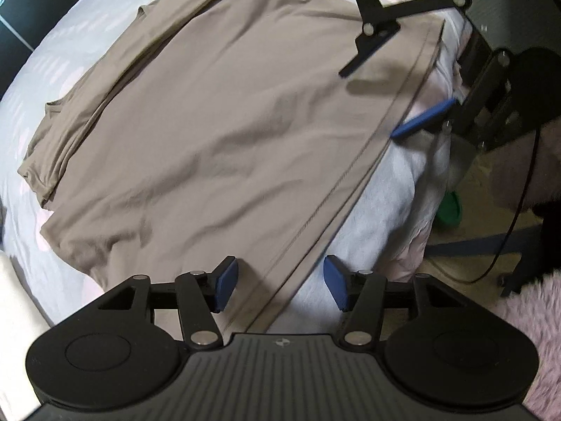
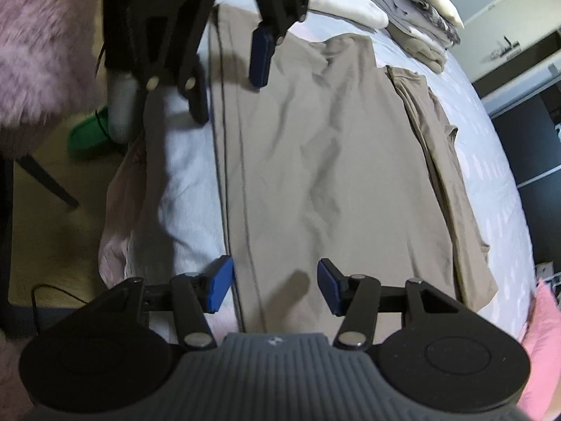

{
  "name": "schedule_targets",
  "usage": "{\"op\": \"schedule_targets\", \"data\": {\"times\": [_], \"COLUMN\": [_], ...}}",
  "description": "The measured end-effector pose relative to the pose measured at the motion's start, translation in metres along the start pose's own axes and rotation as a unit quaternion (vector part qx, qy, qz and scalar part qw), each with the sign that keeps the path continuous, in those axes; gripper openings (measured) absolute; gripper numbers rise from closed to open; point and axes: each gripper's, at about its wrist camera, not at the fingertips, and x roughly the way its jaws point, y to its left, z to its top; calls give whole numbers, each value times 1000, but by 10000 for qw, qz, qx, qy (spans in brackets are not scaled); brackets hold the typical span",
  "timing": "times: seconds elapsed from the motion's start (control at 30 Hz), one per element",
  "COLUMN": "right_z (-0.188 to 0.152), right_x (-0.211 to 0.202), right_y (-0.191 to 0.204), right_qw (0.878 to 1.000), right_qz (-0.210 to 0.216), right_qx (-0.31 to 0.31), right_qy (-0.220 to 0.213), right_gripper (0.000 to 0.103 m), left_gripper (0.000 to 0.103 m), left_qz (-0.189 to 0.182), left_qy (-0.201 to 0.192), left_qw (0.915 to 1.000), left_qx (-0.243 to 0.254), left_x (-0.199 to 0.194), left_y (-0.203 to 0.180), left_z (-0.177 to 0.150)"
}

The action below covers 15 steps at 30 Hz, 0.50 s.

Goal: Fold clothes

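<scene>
A tan garment (image 1: pixel 217 133) lies flat on a pale bed, its sleeves folded in along the far side; it also shows in the right wrist view (image 2: pixel 326 175). Its stitched hem (image 1: pixel 336 210) runs along the bed's near edge. My left gripper (image 1: pixel 278 287) is open and empty, its blue pads either side of the hem, just above it. My right gripper (image 2: pixel 273 286) is open and empty over the hem's other end. Each gripper shows in the other's view: the right (image 1: pixel 396 101), the left (image 2: pixel 228 80).
The bed sheet (image 1: pixel 378 207) drops to a tan floor with a green slipper (image 2: pixel 91 137) and a black cable (image 1: pixel 505 245). Folded clothes (image 2: pixel 403 10) are stacked at the bed's far end. A pink fluffy thing (image 2: pixel 38 45) stands beside the bed.
</scene>
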Motion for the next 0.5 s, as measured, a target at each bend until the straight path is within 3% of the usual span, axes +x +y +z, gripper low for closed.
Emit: {"op": "schedule_targets", "data": {"times": [0.17,0.33,0.5], "right_z": [-5,-13,-21], "right_x": [-3,-2,-1], "right_y": [8,10,7], "right_qw": [9993,9977,9960], "right_qz": [-124,-175,-198], "right_qx": [-293,-472,-519], "right_qy": [176,458,703], "right_gripper": [57,57,57], "left_gripper": [53,53,55], "left_qz": [226,775,1005], "left_qy": [162,450,550], "left_qw": [9996,9941,9920], "left_qx": [33,606,528], "left_x": [0,3,4], "left_y": [5,-4,3], "left_z": [-4,-12,-13]}}
